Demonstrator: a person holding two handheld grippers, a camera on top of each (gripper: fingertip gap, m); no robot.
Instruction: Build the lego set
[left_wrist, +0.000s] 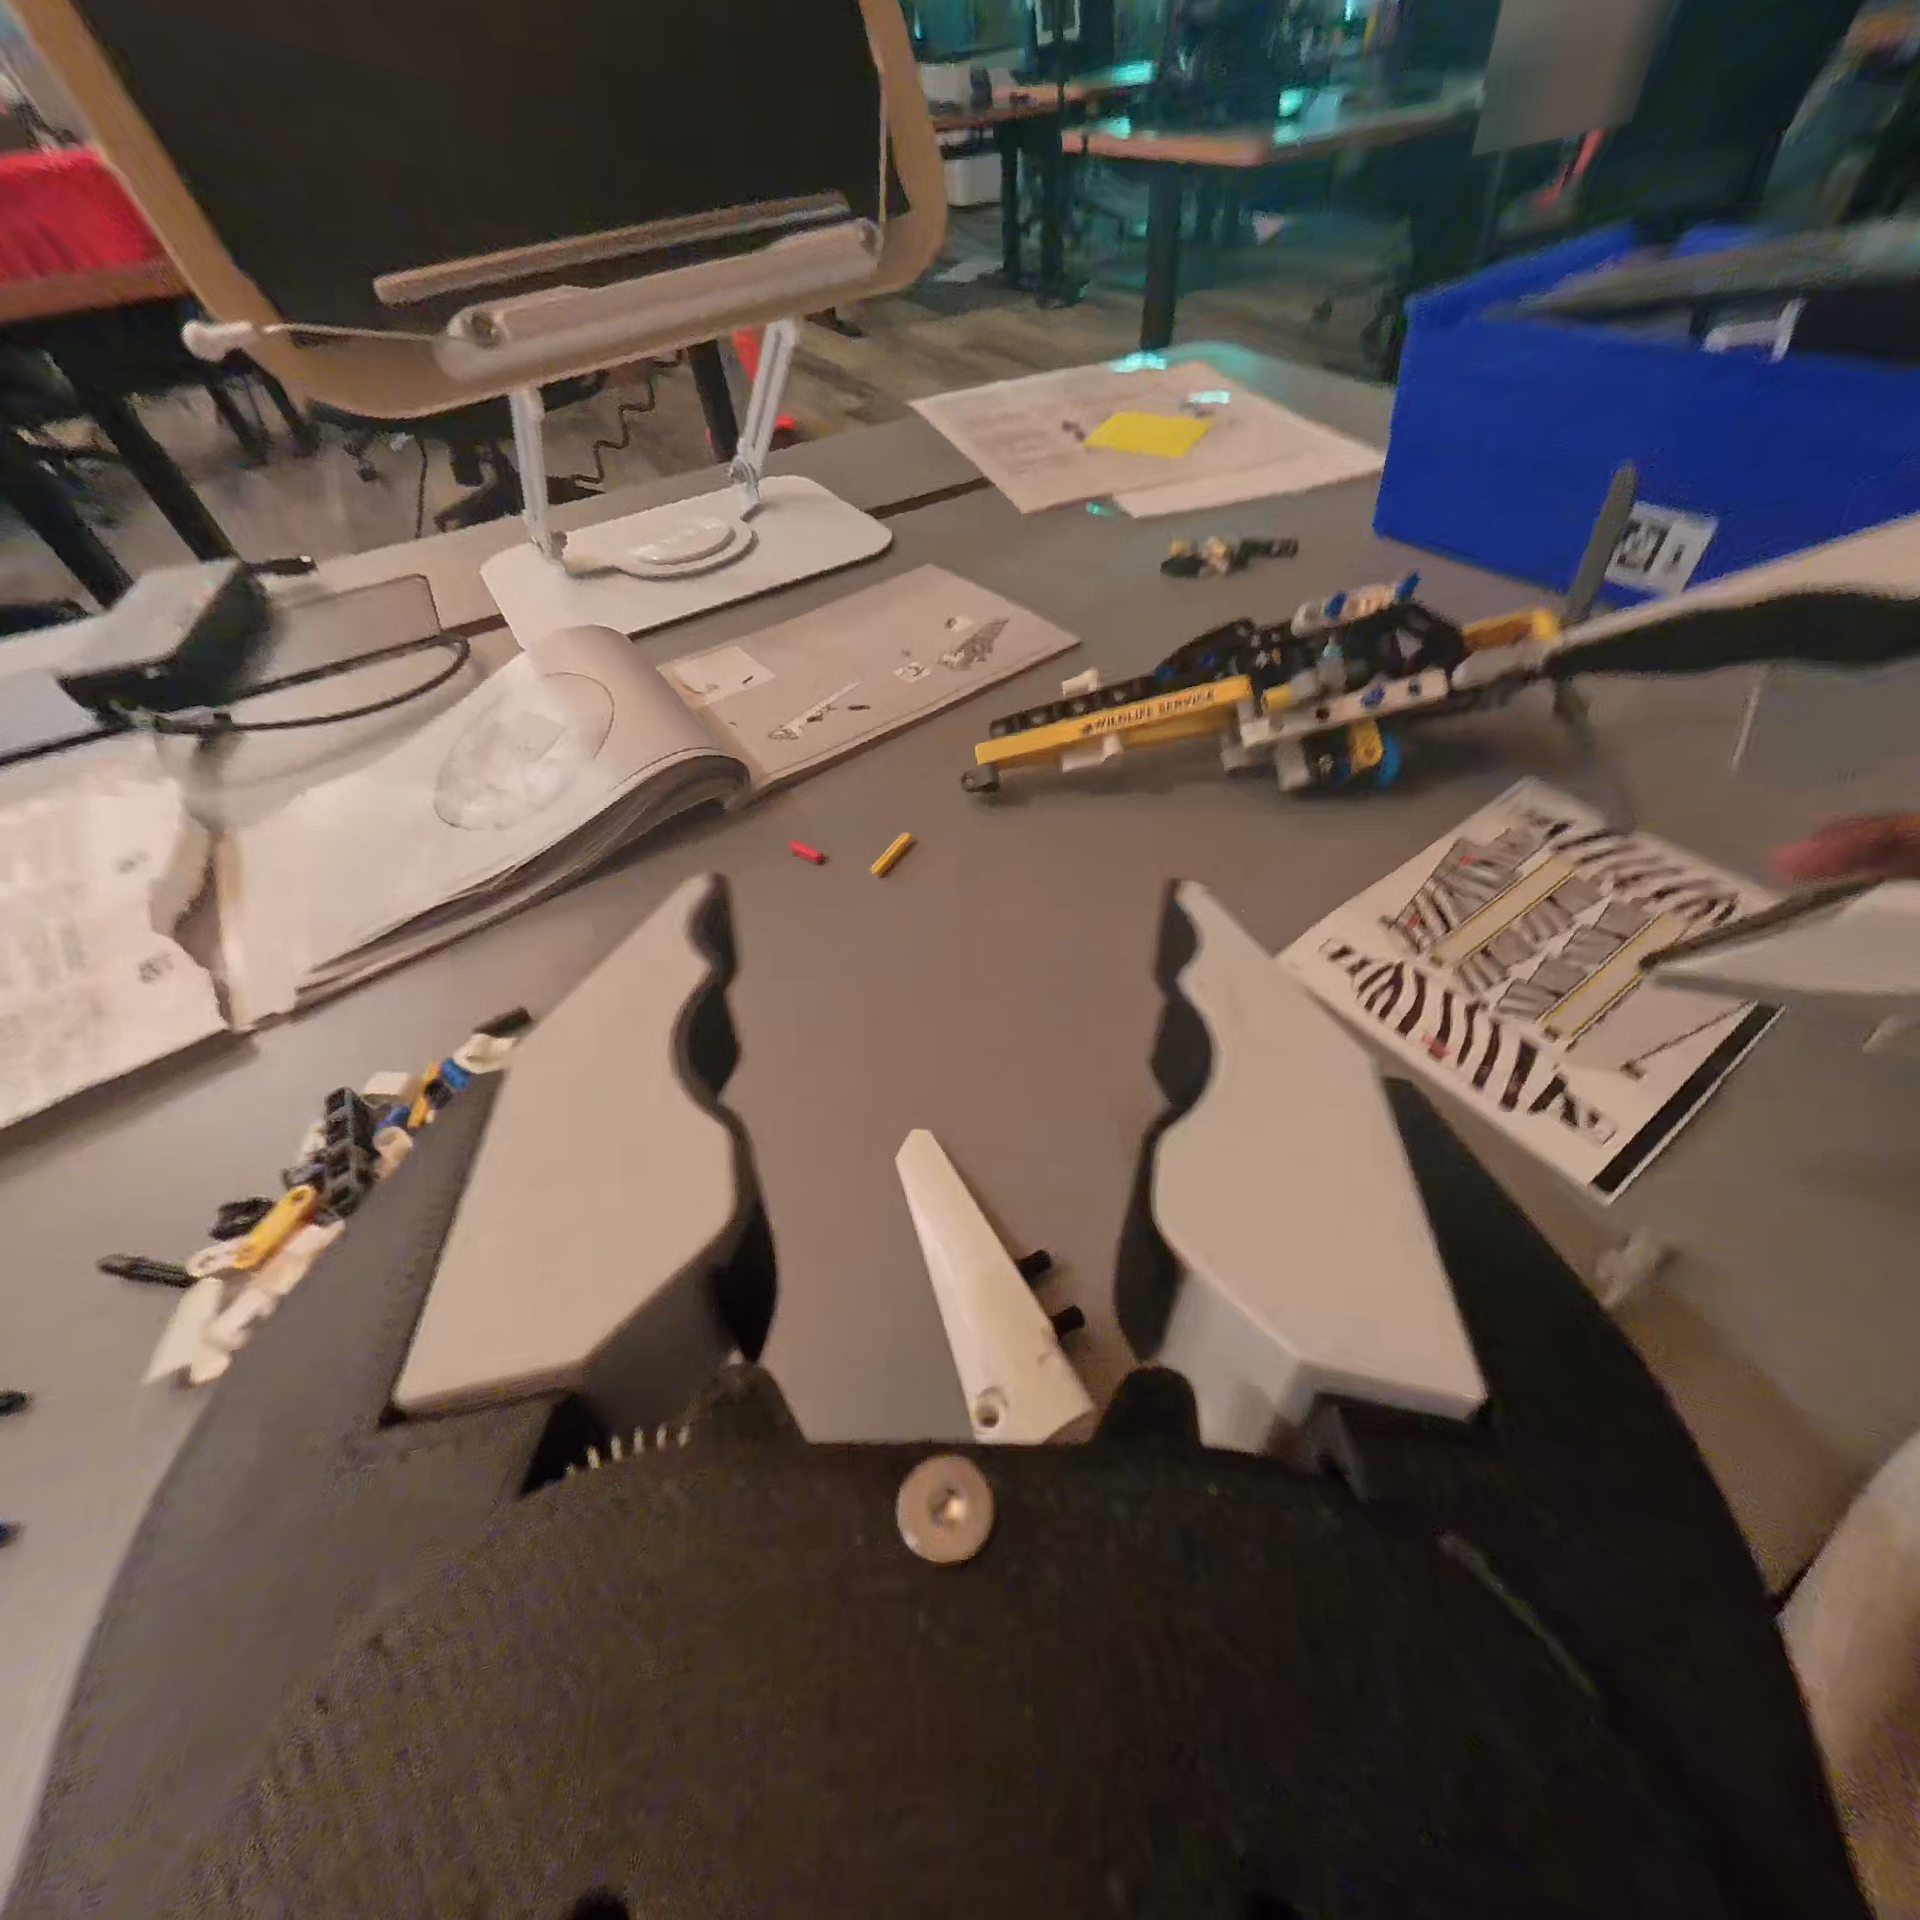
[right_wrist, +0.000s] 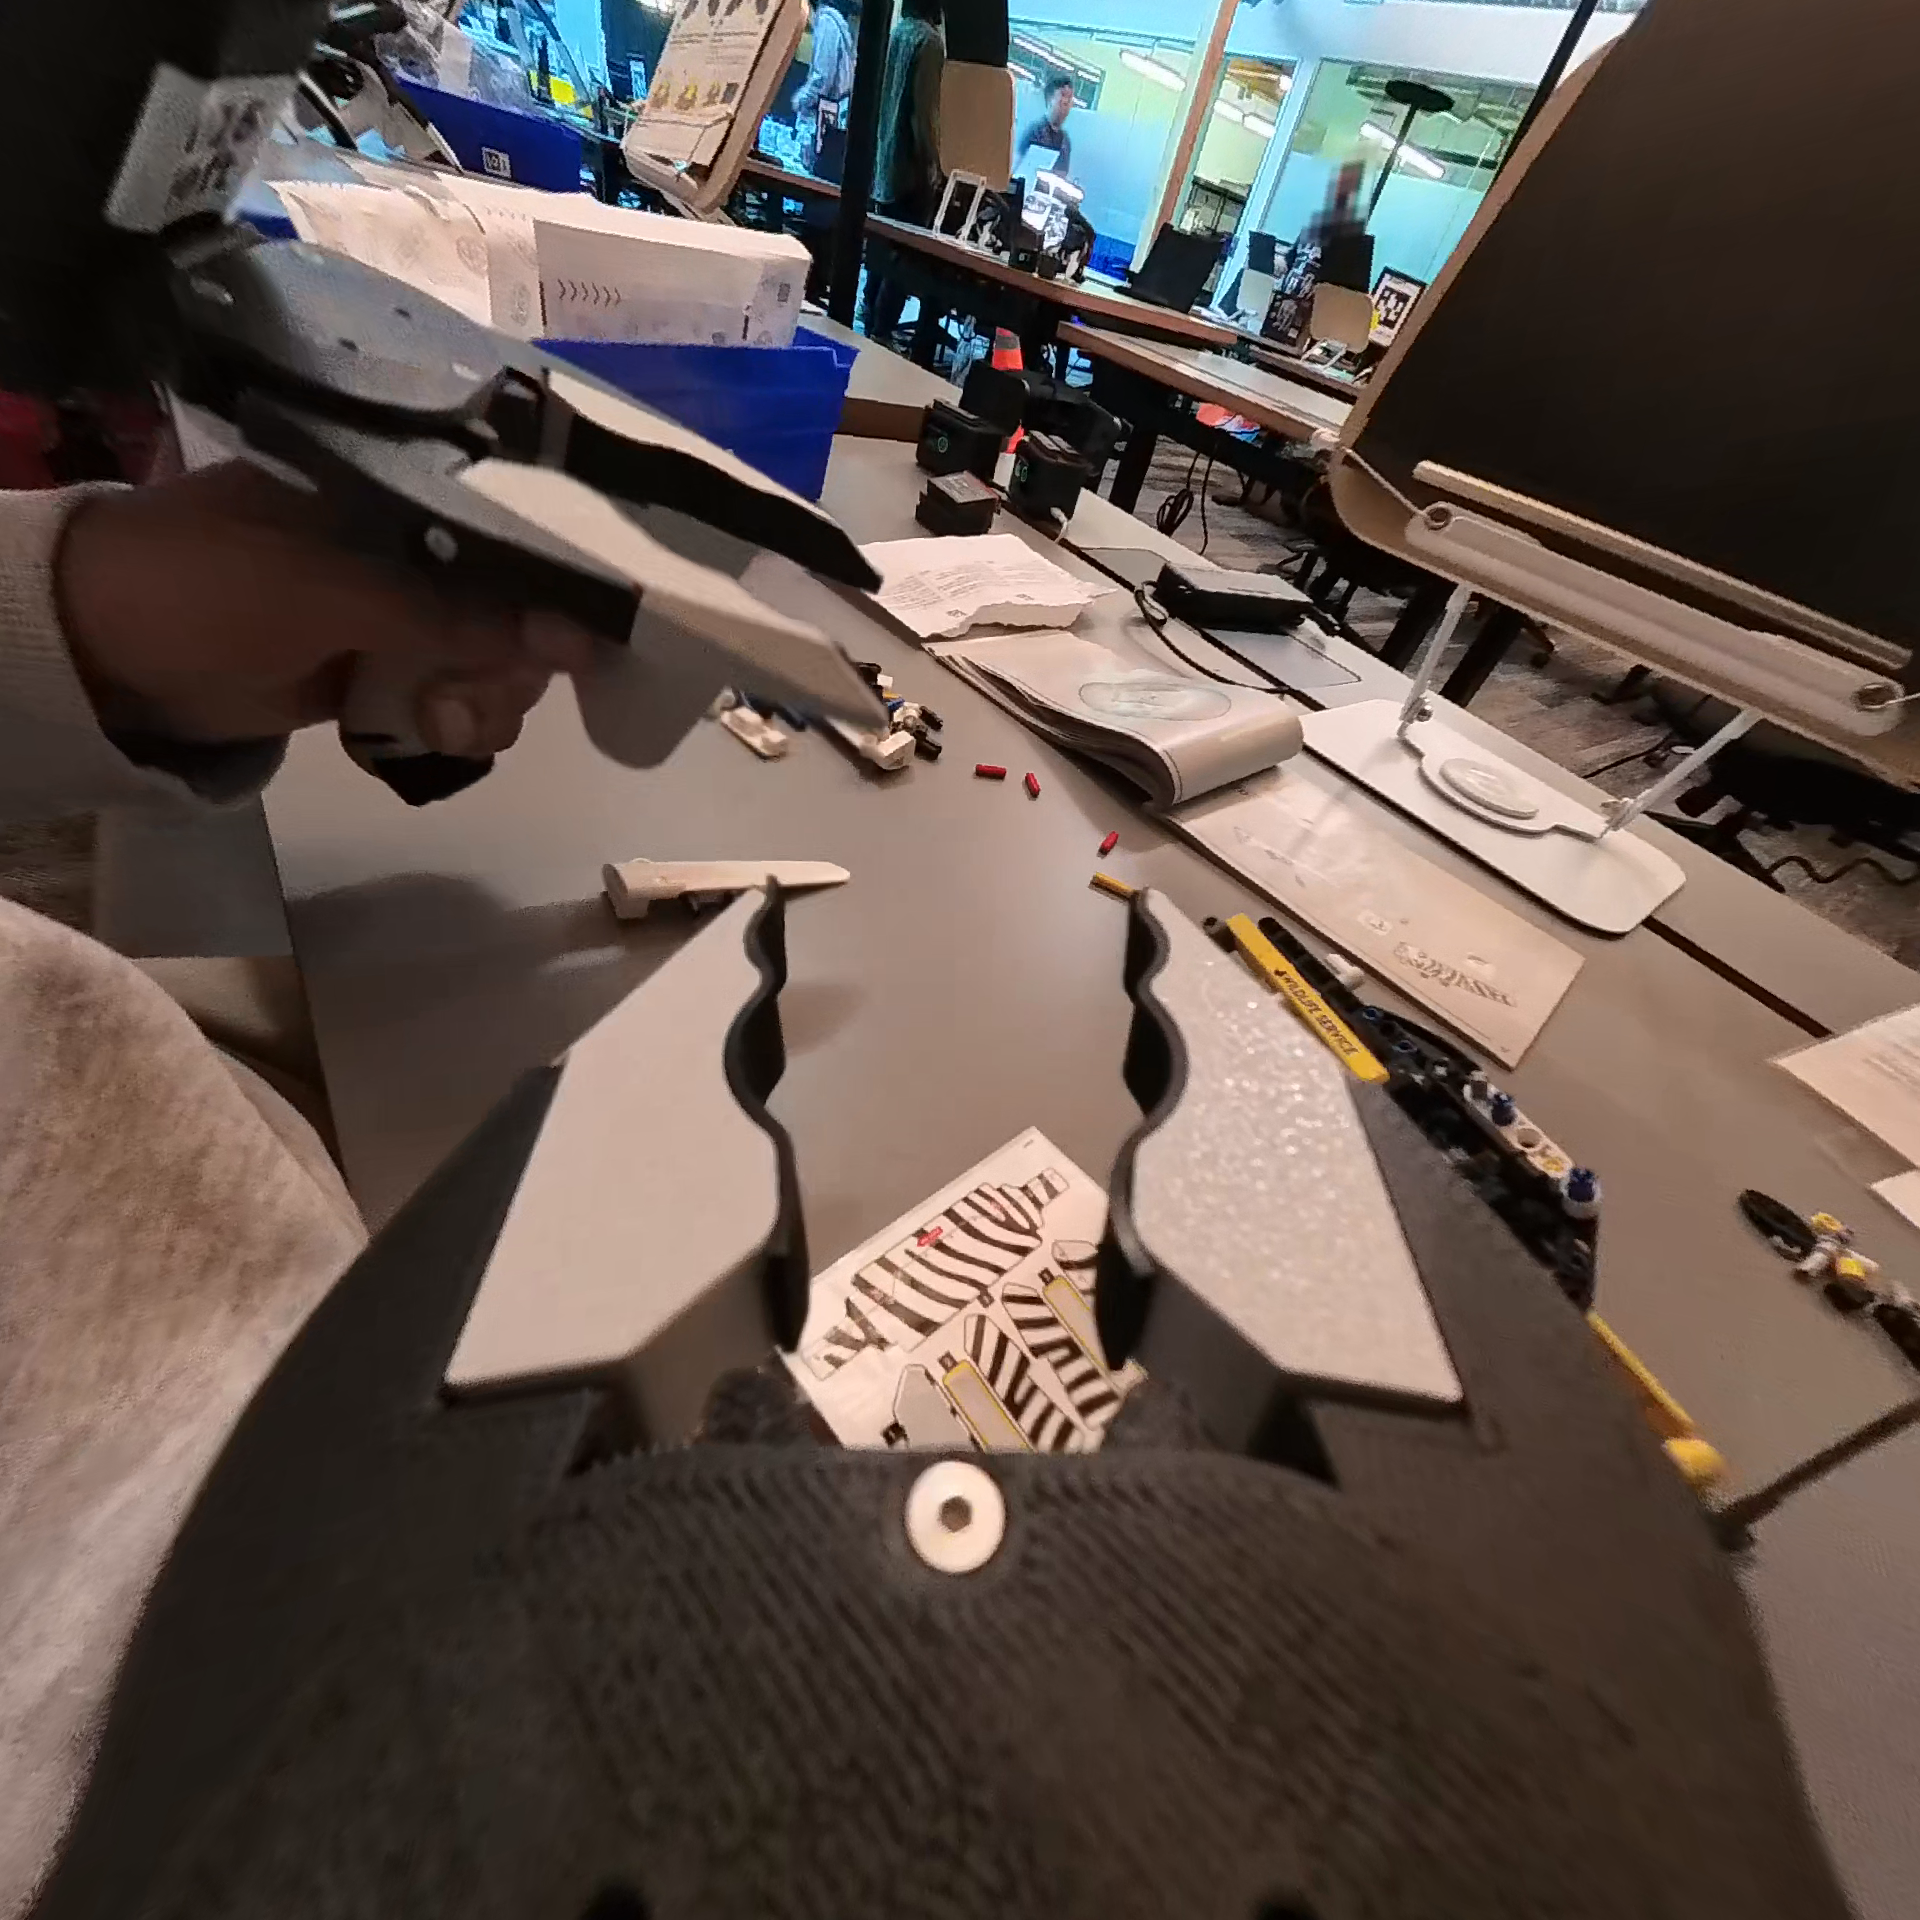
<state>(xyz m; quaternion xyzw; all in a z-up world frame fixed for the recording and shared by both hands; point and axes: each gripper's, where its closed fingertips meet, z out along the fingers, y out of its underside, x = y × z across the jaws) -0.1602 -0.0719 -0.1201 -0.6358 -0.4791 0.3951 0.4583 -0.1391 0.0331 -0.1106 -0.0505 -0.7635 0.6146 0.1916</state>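
My left gripper (left_wrist: 948, 904) is open and empty, held above the grey table (left_wrist: 935, 1039). A white tapered Lego panel (left_wrist: 987, 1309) lies on the table below, between its fingers near their base. The part-built yellow, black and grey model (left_wrist: 1299, 696) lies ahead to the right. My right gripper (right_wrist: 954, 914) is open and empty above a zebra-striped sticker sheet (right_wrist: 966, 1299). The right wrist view also shows the panel (right_wrist: 717, 883), the model (right_wrist: 1455, 1091) and the left gripper (right_wrist: 878, 655), held in a hand. A pile of loose pieces (left_wrist: 312, 1174) lies at the left.
An open instruction booklet (left_wrist: 623, 748) lies ahead left, in front of a screen on a white stand (left_wrist: 675, 551). A red pin (left_wrist: 805, 852) and a yellow pin (left_wrist: 891, 854) lie loose. A blue bin (left_wrist: 1610, 436), papers (left_wrist: 1132, 436) and a small sub-assembly (left_wrist: 1226, 556) are at the back right.
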